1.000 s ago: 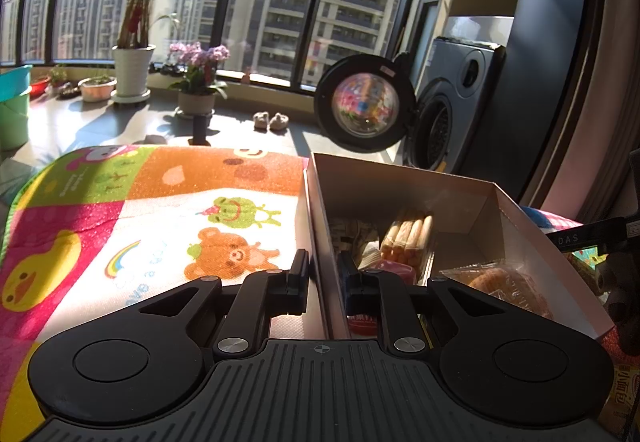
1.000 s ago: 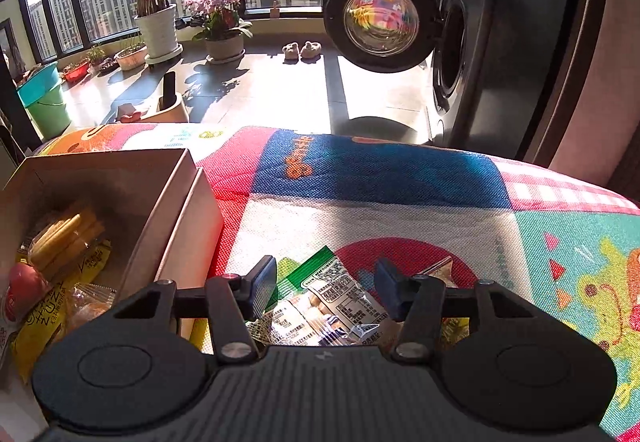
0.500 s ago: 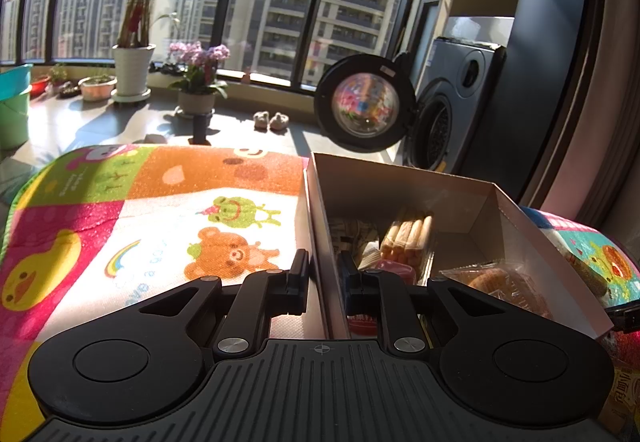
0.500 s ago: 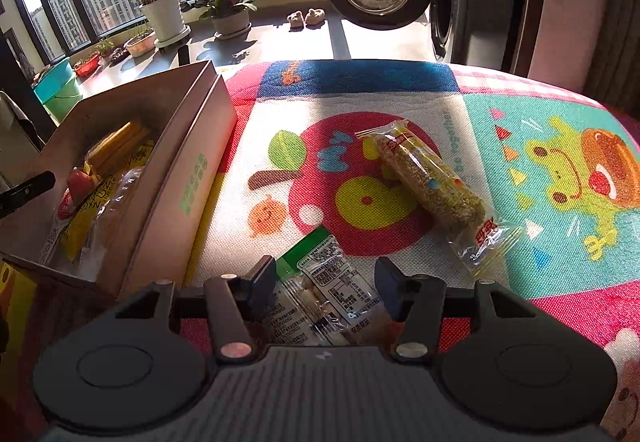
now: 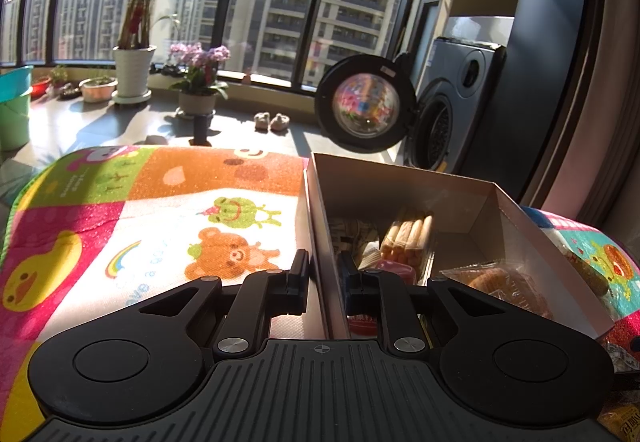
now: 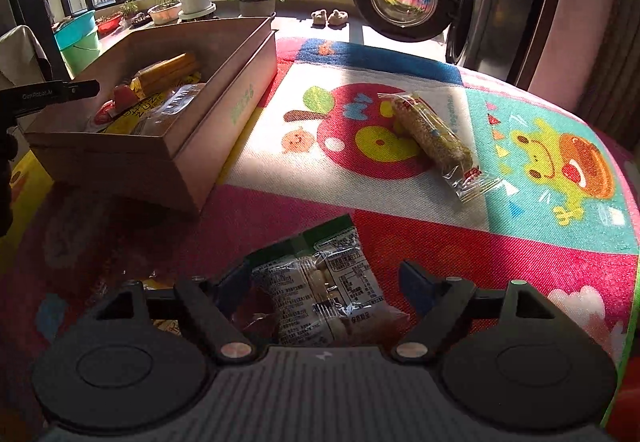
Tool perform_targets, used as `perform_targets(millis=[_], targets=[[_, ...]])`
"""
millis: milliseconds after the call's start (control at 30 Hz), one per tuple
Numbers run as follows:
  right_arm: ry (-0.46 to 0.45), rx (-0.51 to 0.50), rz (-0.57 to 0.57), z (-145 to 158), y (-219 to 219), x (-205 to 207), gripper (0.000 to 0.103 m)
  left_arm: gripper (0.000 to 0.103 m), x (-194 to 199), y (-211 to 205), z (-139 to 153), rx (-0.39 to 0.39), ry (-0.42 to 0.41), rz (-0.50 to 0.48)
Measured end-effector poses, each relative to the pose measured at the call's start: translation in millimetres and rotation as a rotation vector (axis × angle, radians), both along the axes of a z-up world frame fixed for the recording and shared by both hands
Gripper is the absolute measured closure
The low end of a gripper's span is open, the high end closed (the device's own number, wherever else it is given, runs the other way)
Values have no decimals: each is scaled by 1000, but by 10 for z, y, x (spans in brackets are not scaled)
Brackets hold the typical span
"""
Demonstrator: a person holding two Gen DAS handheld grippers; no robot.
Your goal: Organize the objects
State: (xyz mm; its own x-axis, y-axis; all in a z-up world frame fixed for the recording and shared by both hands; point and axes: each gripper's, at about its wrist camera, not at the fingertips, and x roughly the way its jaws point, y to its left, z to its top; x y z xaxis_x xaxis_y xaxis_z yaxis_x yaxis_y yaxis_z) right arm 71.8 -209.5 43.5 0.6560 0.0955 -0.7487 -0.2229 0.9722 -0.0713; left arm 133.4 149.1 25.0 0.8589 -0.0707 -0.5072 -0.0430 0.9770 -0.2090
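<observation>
Mat (image 6: 400, 238) with bright cartoon animals and fruit covers the whole work surface, and every other thing sits on it. Box (image 6: 208, 129), an open cardboard one, is the landmark: it lies on the mat's left part in the right wrist view. Inside the box lie several snack packs, among them a pack of yellow sticks (image 5: 408, 238) toward its far end, a bread pack (image 5: 500, 286) against its right wall and a red item (image 5: 394, 270) near its middle.

Left gripper (image 5: 323, 280) straddles the box's left wall near the near corner: one finger is outside the wall and the other inside, jaws drawn close, clamped on that wall. Its fingertip also shows beside the box at the left edge of the right wrist view.

Right gripper (image 6: 322, 288) is in front of the box, toward its right, jaws spread wide. A green-topped packet (image 6: 320, 294) lies on the mat between the fingers; neither pad visibly touches it.

Right of the box, well apart from it, a grain bar (image 6: 432, 133) in clear wrap lies on the apple print.
</observation>
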Motion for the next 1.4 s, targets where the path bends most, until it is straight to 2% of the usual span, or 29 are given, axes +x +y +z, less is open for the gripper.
perform_targets(millis=[100, 233, 267, 400, 500, 533, 567, 600, 667, 867, 1133, 1267, 1400], targets=[[-46, -5, -41, 97, -84, 305, 22, 85, 0, 0, 0, -1, 0, 0], [-98, -164, -81, -25, -72, 795, 22, 85, -1, 0, 0, -1, 0, -1], [-85, -165, -99, -60, -96, 923, 22, 85, 0, 1, 0, -2, 0, -1], [-15, -68, -166, -178, -227, 1343, 23, 85, -1, -4, 1, -2, 0, -1], [6, -38, -171, -229, -254, 1448, 27, 85, -2, -4, 1, -2, 0, -1], [26, -1, -163, -218, -275, 1450, 36, 85, -2, -3, 1, -2, 0, -1], [38, 20, -160, -204, -288, 1440, 52, 85, -3, -2, 1, -3, 0, -1], [46, 21, -165, -190, -287, 1414, 57, 85, -2, -4, 1, -2, 0, -1], [60, 11, -152, -174, -270, 1314, 75, 85, -3, -4, 0, 1, 0, 0], [68, 67, -136, -3, -275, 743, 75, 85, -29, -40, 7, 9, 1, 3], [14, 145, -97, 534, -270, -287, 75, 85, -34, -68, 13, 7, 3, 10], [55, 165, -38, 599, -78, -643, 75, 85, -36, -68, 13, 9, 1, 11], [111, 237, 39, 626, 187, -858, 75, 85, -31, -56, 10, 7, 1, 10]])
